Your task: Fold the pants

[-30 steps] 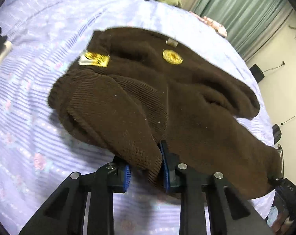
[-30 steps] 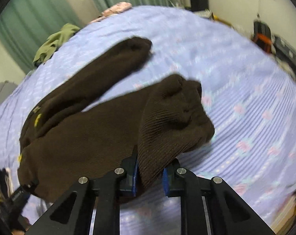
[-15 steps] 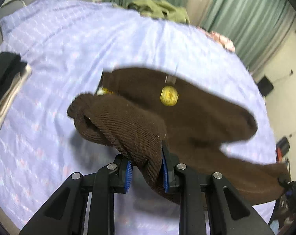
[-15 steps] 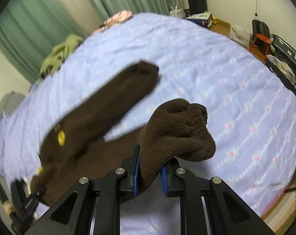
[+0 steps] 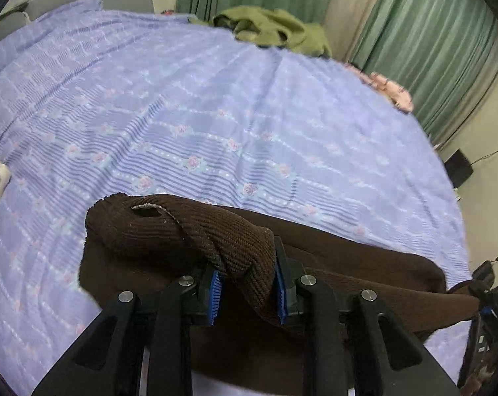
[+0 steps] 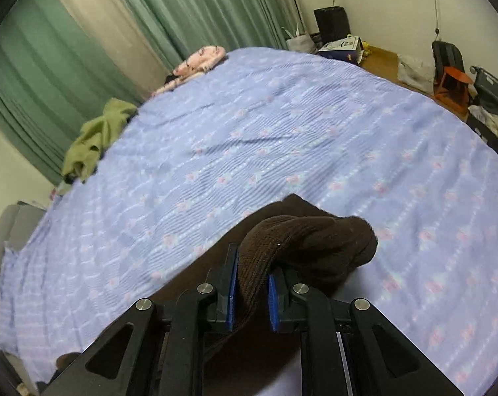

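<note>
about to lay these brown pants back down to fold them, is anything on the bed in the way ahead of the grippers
Nothing visible. The blue bedspread ahead of the brown pants is bare. The green garment and pink cloth lie only at the far edge by the curtains. Both hand-held grippers, left and right, already have the fabric between their pads.

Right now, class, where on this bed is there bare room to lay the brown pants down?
The wide middle of the bedspread is bare, between the brown pants held near and the green garment and pink cloth at the far edge. Only that far edge is crowded.
</note>
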The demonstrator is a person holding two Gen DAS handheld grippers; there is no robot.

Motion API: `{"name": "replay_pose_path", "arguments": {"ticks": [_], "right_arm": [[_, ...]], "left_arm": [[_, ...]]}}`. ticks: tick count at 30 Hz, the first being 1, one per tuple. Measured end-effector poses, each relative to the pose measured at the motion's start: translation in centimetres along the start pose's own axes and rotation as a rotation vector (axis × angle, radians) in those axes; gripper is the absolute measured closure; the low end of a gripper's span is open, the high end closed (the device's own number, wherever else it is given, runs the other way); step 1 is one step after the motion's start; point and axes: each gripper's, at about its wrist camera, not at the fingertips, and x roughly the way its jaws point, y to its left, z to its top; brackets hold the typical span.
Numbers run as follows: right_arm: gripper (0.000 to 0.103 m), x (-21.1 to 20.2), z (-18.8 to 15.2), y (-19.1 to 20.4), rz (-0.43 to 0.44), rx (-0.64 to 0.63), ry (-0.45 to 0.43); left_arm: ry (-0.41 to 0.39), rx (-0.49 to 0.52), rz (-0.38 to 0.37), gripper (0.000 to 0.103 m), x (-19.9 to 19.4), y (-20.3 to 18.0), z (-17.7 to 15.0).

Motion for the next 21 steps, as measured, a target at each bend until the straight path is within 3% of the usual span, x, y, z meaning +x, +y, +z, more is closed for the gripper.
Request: {"name": "replay_pose_path", "arguments": {"ticks": [3,6,8,9,10,11,13,15,18,21], "right_arm": [[0.087,3.1,0.3,1.2,-0.031,-0.052,0.016],[0.076,4.8,0.8,1.9,-0.016,-0.098,0.034],[0.050,3.9,1.0,2.2,0.006,-0.136,0.001],[0.043,3.0,1.0,2.3,0.022,-0.146,-0.027],[0.030,1.8,1.0,2.4,0.035,-0.157,-0.065],[0.026,0.4,1.1,2.5,0.029,-0.173,-0.106],[0.026,-2.4,1.2,2.6,0.035,-0.219,-0.180],[0.024,-4.6,1.3,2.4,0.003,-0.270,-0.232],[0.019,-6.8,0.9,1.0,-0.044,-0.358,-0.301],[0.019,-6.2,0.3,-0.7,-0.057,-0.413,-0.279]], "left_arm": [[0.055,0.016,0.033,0.065,2.4,0.0,0.6],[0.068,0.056,0.051,0.052,2.5,-0.3,1.2],[0.067,0.081,0.039,0.041,1.5,-0.6,1.3],[0.059,0.086,0.041,0.027,0.7,-0.7,1.4],[0.019,0.110,0.070,0.013,-0.9,-1.0,1.5],[-0.025,0.140,0.084,0.009,-2.3,-1.2,1.7],[-0.142,0.233,0.123,0.000,-5.5,-2.0,1.7],[-0.252,0.342,0.143,0.000,-8.1,-3.1,1.6],[-0.233,0.558,-0.007,0.000,-8.3,-5.2,2.0],[-0.139,0.735,-0.204,0.000,-5.7,-7.6,1.5]]}}
